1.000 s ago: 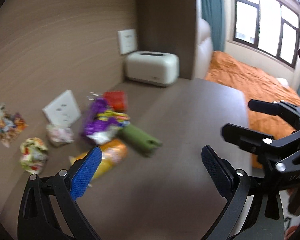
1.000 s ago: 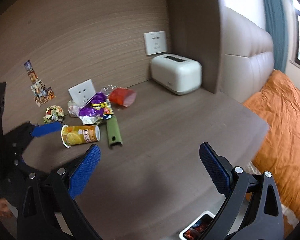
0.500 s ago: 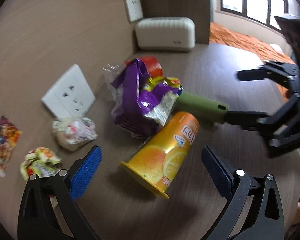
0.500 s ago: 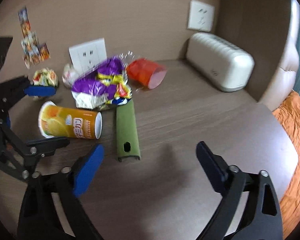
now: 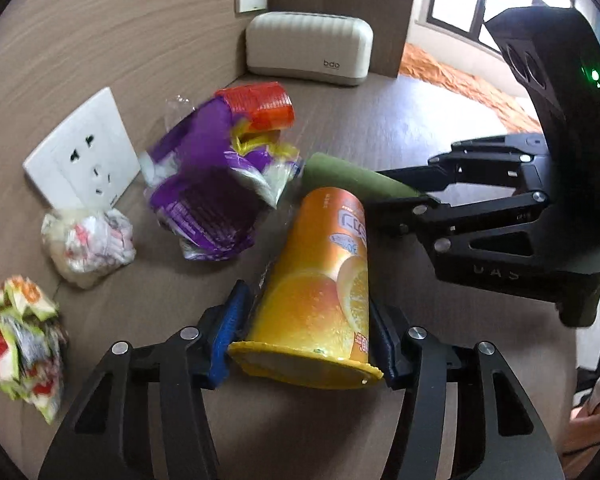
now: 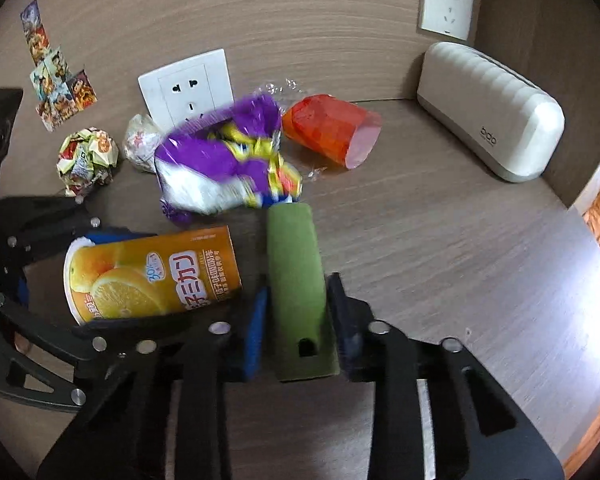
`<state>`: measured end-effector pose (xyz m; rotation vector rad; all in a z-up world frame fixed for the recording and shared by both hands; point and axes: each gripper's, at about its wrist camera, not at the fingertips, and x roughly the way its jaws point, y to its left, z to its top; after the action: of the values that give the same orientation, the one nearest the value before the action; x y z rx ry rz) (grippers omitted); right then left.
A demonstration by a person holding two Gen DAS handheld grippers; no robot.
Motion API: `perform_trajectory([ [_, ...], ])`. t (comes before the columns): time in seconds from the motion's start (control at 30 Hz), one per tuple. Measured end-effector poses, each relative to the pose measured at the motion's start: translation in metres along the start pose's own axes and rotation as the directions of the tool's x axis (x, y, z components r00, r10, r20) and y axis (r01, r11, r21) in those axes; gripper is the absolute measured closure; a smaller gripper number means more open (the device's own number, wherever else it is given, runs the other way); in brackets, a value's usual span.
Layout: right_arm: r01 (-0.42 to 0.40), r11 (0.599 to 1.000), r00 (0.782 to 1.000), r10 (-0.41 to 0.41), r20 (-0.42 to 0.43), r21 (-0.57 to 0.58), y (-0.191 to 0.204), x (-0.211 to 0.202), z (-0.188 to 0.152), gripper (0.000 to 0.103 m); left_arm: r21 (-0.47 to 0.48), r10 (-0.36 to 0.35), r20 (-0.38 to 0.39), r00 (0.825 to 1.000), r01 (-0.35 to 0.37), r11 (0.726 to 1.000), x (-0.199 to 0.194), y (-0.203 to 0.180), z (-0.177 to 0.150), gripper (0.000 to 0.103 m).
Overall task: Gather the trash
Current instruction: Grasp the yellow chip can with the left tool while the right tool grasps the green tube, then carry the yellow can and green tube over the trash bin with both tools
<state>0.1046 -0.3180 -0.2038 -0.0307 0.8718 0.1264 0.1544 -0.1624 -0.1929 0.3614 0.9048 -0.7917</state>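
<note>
An orange juice cup (image 5: 320, 272) lies on its side on the brown table, and the jaws of my left gripper (image 5: 308, 328) are closing with their blue pads against its sides near the rim. Beside it lies a green tube (image 6: 294, 264), and my right gripper (image 6: 298, 320) is shut on its near end. From the left wrist view the right gripper (image 5: 396, 192) reaches in from the right onto the green tube (image 5: 340, 176). Behind them lie a purple wrapper (image 6: 220, 160), a red cup (image 6: 332, 128) on its side and two crumpled wrappers (image 6: 86, 156).
A cream box-shaped appliance (image 6: 488, 112) stands in the back corner against the wood wall. A loose white socket plate (image 6: 186, 84) leans on the wall behind the trash. An orange bed (image 5: 460, 76) lies past the table's far edge.
Both grippers came down and forward to the trash pile. The left gripper closed around the orange cup, and the right gripper closed on the green tube.
</note>
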Motion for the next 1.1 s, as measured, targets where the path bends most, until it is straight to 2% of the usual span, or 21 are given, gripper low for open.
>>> perform_trajectory([
  [0.27, -0.002, 0.993, 0.999, -0.003, 0.04, 0.118, -0.013, -0.046, -0.023, 0.076, -0.093, 0.014, 0.029, 0.999, -0.011, 0.996, -0.024, -0.027, -0.012, 0.049],
  [0.43, -0.005, 0.982, 0.996, -0.011, 0.084, 0.189, -0.028, -0.083, -0.037, 0.076, -0.138, 0.022, 0.061, 0.998, -0.014, 0.99, -0.044, -0.053, -0.005, 0.049],
  [0.73, 0.05, 0.959, 0.98, -0.101, 0.17, 0.28, -0.058, -0.158, -0.062, 0.076, -0.059, 0.095, 0.102, 0.99, -0.089, 0.994, -0.073, -0.116, 0.028, 0.049],
  [0.9, 0.106, 0.939, 0.968, -0.172, 0.18, 0.328, -0.077, -0.191, -0.083, 0.076, -0.004, 0.064, 0.108, 0.992, -0.064, 0.998, -0.07, -0.152, 0.043, 0.049],
  [1.1, 0.161, 0.897, 0.959, -0.241, 0.151, 0.411, -0.104, -0.218, -0.118, 0.076, 0.089, -0.011, 0.101, 0.995, 0.002, 0.996, -0.057, -0.204, 0.051, 0.049],
])
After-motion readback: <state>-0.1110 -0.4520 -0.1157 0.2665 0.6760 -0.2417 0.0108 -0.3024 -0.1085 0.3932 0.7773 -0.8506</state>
